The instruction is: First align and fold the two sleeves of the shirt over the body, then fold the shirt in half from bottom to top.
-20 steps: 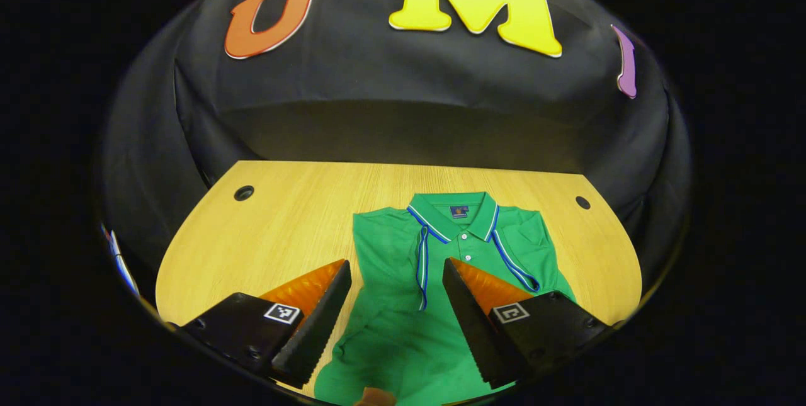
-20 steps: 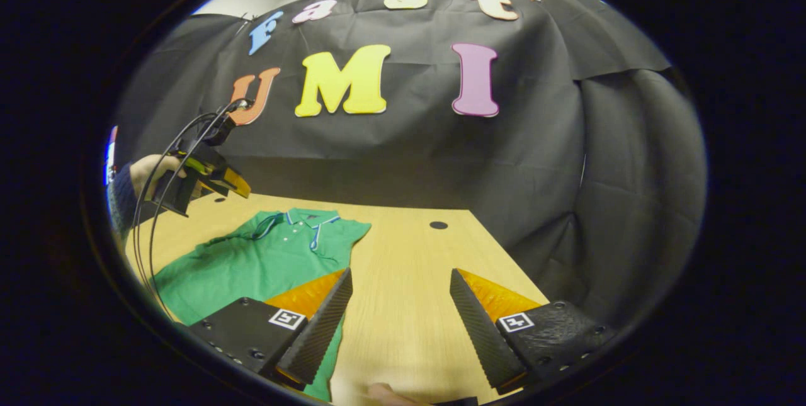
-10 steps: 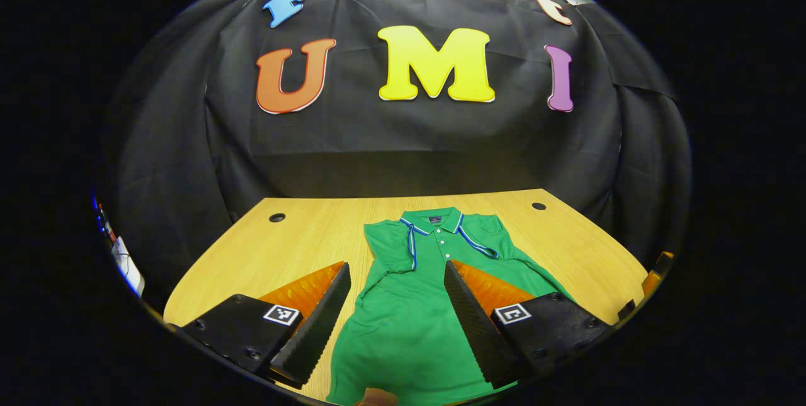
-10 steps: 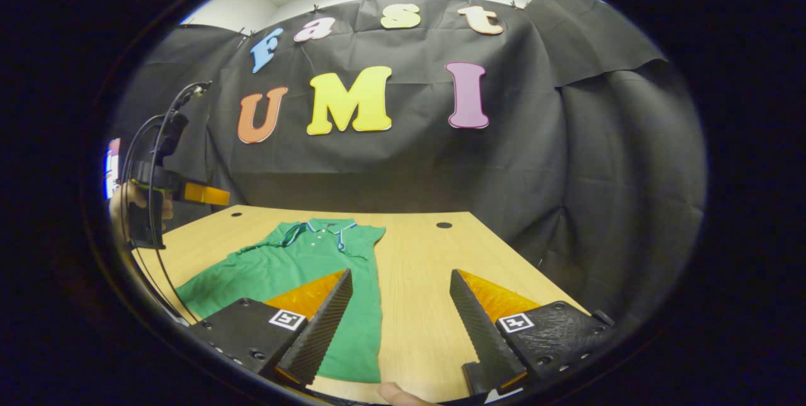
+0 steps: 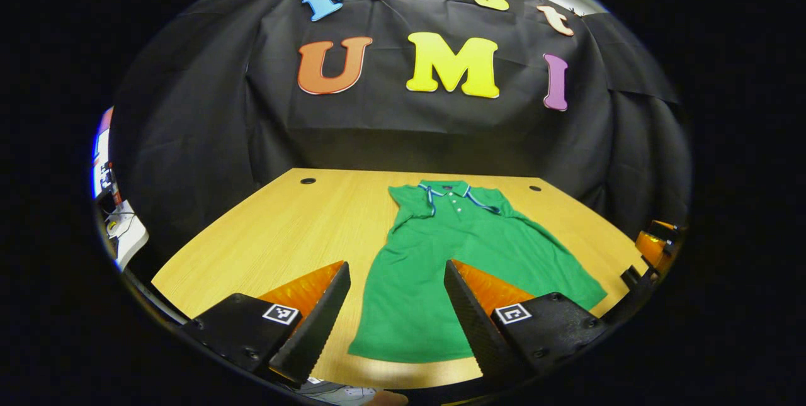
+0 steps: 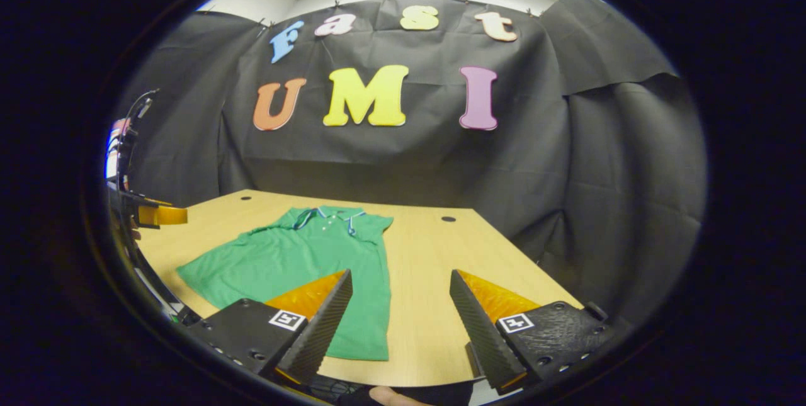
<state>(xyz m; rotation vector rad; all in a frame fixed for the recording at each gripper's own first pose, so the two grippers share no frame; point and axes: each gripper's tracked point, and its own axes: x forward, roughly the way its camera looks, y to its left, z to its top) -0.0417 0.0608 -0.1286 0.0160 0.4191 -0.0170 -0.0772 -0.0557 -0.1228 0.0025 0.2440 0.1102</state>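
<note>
A green polo shirt (image 5: 453, 267) lies flat on the wooden table (image 5: 277, 236), collar toward the far wall and hem at the near edge. The left gripper (image 5: 397, 318) and right gripper (image 6: 400, 324) hover wide open and empty near the hem, the left one closer.

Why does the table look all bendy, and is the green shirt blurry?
Left gripper view: the fisheye lens bows the wooden table edges; the green polo shirt looks sharp, evenly lit. Right gripper view: the same curving, the shirt again sharp, and no glare on the tabletop.
</note>
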